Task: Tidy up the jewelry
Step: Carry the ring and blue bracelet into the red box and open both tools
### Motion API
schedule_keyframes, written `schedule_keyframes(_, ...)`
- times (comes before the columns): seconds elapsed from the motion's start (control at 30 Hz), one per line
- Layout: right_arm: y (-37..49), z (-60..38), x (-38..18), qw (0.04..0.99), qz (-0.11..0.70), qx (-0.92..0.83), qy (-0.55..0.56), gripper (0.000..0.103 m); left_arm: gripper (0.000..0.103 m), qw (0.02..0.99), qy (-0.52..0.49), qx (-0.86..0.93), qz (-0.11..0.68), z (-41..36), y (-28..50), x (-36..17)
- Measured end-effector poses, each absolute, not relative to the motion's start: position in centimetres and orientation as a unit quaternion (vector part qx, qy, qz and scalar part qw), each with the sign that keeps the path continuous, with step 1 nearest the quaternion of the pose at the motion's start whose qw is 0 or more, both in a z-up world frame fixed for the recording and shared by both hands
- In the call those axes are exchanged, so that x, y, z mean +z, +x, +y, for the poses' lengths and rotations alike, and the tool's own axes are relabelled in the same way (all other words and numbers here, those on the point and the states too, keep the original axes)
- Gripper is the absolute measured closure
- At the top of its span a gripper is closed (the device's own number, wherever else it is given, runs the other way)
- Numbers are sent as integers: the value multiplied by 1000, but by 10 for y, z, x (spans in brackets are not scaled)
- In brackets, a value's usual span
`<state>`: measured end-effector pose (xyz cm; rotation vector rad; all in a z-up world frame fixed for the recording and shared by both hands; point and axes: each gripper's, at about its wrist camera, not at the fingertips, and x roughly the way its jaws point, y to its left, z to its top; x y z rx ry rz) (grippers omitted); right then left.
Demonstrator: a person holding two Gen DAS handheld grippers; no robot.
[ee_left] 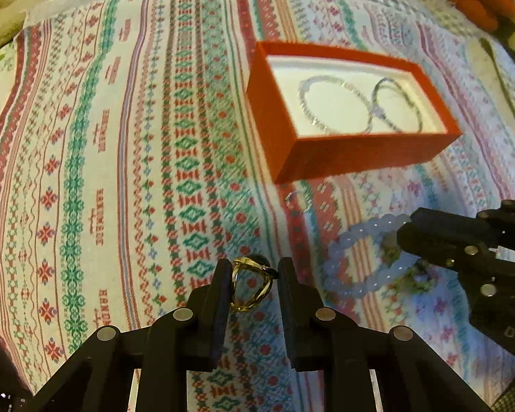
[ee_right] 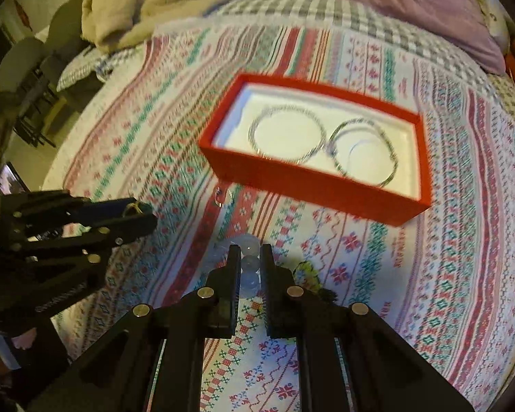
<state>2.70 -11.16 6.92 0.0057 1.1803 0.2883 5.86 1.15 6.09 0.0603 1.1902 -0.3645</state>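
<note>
**Ring and bead bracelet both gripped beside the red box**

The left hand-held gripper [ee_left: 254,267] is clamped on a gold ring [ee_left: 249,283], holding it just above the patterned cloth [ee_left: 86,171] spread on the bed. The right hand-held gripper [ee_right: 250,254] is closed on a pale blue bead bracelet [ee_left: 357,257] near the box's near side, its beads pinched between the pads. Farther off sits the open red box [ee_right: 309,185], with two silver bangles [ee_right: 286,135] lying side by side on its white lining. A small silver ring [ee_left: 297,202] lies on the cloth just in front of the box.
</note>
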Motion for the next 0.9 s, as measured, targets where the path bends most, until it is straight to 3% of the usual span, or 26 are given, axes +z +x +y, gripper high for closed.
schedule_keyframes(0.9,52,-187,157,886,450,87,72,92,82,841,-32,-231,488,-36,105,93)
